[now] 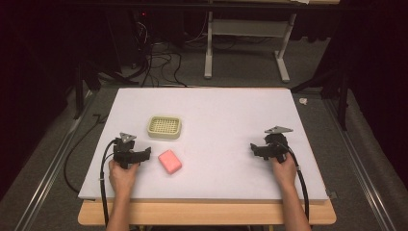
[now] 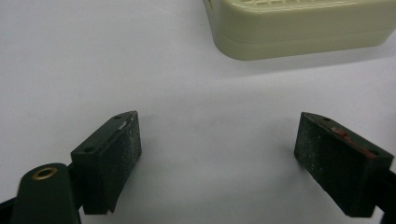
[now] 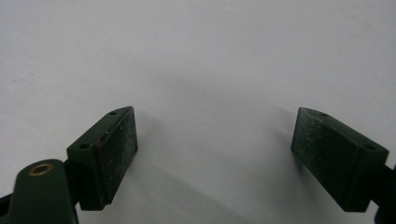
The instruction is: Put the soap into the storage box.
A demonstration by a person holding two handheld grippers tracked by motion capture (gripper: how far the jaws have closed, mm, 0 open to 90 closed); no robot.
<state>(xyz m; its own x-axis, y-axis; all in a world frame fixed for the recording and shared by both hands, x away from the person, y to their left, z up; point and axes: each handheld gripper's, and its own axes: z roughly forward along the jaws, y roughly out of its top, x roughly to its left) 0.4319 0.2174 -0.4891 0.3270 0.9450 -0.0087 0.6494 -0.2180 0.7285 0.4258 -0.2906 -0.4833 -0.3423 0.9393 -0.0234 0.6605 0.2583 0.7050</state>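
Near the table's (image 1: 216,110) left edge, the left hand-held gripper (image 1: 144,155), jaws spread and empty, sits just left of the pink soap (image 1: 170,161); a skewed approach could shove it away from the cream dish (image 1: 164,127)

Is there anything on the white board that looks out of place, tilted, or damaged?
Nothing stands out. The pink soap lies flat on the white board, turned at an angle, apart from the cream soap dish, which sits level and looks whole. The left gripper and right gripper are both open and hold nothing.
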